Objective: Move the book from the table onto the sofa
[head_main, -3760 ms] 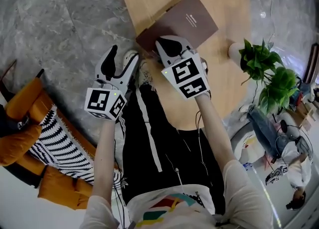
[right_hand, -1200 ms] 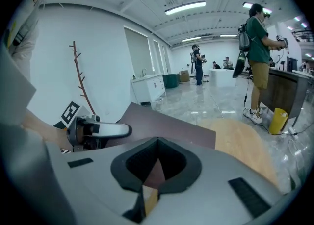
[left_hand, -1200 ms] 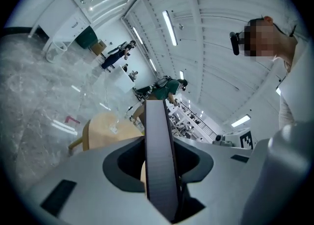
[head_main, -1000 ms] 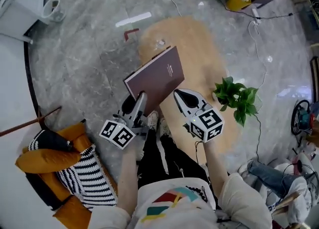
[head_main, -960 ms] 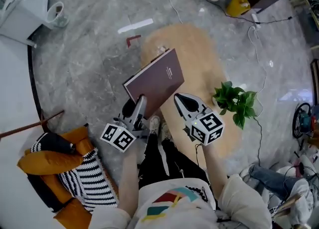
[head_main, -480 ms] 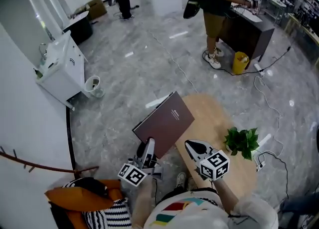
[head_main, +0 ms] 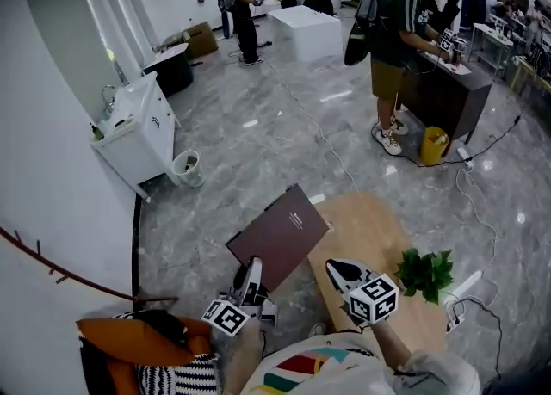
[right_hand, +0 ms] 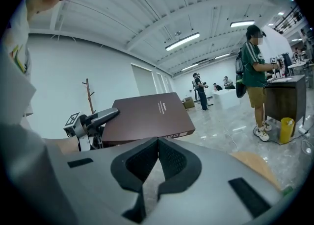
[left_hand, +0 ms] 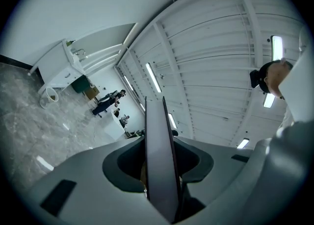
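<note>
A dark brown book [head_main: 277, 237] hangs in the air to the left of the oval wooden table [head_main: 372, 231], tilted, with its far corner up. My left gripper [head_main: 251, 274] is shut on its near edge. In the left gripper view the book [left_hand: 156, 121] stands edge-on, clamped between the left gripper [left_hand: 159, 146] jaws. My right gripper [head_main: 339, 269] hovers over the table's near end, shut and holding nothing. The right gripper view has the book [right_hand: 147, 115] ahead with the left gripper [right_hand: 94, 118] on it, while the right gripper [right_hand: 157, 143] has its pads together. The orange sofa [head_main: 127, 340] lies at the lower left.
A potted plant [head_main: 426, 273] stands on the table's right end. A striped cushion [head_main: 176, 379] lies on the sofa. A white cabinet [head_main: 129, 137] and a small bin [head_main: 186, 168] stand by the left wall. A person [head_main: 398, 49] stands at a dark desk with a yellow bin [head_main: 433, 144].
Both grippers have risen, and the left one has carried the book higher above the floor beside the table. The head view has tipped up and now takes in the room.
</note>
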A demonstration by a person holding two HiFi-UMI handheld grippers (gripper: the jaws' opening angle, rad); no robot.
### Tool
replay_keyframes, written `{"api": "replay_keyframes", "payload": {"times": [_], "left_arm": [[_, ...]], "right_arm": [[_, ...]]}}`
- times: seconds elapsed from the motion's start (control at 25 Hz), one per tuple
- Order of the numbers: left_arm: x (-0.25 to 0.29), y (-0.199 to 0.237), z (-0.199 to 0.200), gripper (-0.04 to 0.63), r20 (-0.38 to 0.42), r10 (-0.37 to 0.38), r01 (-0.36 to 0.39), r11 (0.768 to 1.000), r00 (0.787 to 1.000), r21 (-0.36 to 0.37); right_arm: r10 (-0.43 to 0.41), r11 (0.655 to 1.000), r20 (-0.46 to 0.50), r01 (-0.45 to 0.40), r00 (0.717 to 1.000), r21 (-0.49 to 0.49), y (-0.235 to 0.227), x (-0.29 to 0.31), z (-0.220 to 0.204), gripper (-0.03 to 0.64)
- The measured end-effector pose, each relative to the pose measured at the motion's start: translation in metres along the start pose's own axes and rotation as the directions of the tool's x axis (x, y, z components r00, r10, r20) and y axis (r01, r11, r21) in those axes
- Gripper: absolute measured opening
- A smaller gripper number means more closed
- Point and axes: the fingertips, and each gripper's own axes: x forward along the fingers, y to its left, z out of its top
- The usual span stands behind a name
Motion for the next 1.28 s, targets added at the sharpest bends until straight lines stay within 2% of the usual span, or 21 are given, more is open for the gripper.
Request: {"api": "replay_keyframes", "payload": {"times": [0.16,0.28,0.4,0.52,0.6,0.72,0.92,1.08,1.28], "left_arm": [[-0.017,0.000,0.023,0.153,0.078,0.040,-0.043,0.998,0.996,0.040],[-0.044,-0.002,0.045,0.153,0.165,0.092,-0.102,0.993,0.982,0.058],[-0.078,-0.004,0.072,0.153,0.254,0.138,-0.167,0.981,0.957,0.096],[-0.125,-0.007,0.111,0.153,0.359,0.181,-0.250,0.955,0.916,0.157],[-0.164,-0.009,0.138,0.153,0.440,0.205,-0.307,0.935,0.875,0.176],[-0.231,-0.012,0.175,0.153,0.540,0.236,-0.385,0.905,0.808,0.180],[-0.335,-0.027,0.219,0.153,0.664,0.286,-0.537,0.817,0.691,0.207],[-0.409,-0.048,0.235,0.153,0.764,0.296,-0.628,0.757,0.573,0.178],[-0.497,-0.064,0.240,0.153,0.848,0.331,-0.731,0.676,0.413,0.092]], "right_arm": [[0.063,0.998,-0.019,-0.063,0.998,-0.020,0.003,0.018,0.004,0.014],[0.142,0.989,-0.058,-0.144,0.988,-0.024,0.014,0.038,0.003,0.014],[0.231,0.971,-0.104,-0.236,0.967,-0.038,0.034,0.066,-0.001,0.014],[0.336,0.937,-0.130,-0.345,0.933,-0.058,0.075,0.101,0.000,0.014],[0.411,0.902,-0.149,-0.425,0.899,-0.079,0.114,0.124,0.002,0.014],[0.527,0.827,-0.190,-0.551,0.828,-0.109,0.185,0.155,0.002,0.014],[0.676,0.689,-0.236,-0.712,0.698,-0.133,0.305,0.190,-0.006,0.014],[0.760,0.584,-0.270,-0.804,0.591,-0.116,0.388,0.198,-0.026,0.014],[0.843,0.415,-0.333,-0.905,0.422,-0.096,0.485,0.193,-0.059,0.014]]}}
